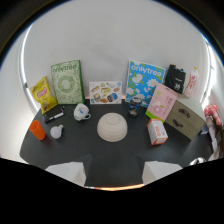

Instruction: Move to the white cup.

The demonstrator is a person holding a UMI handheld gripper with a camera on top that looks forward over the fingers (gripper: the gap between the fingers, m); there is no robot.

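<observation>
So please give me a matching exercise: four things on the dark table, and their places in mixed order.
Things:
1. white cup
2. orange plastic cup
3. upturned beige bowl
4. yellow snack bag

Places:
A. middle of table, beyond the gripper
B. beside a white bulb-shaped object
C. before the green box
D. leaning, left of the green box

Pairs: 1-C, 2-B, 3-A, 4-D
</observation>
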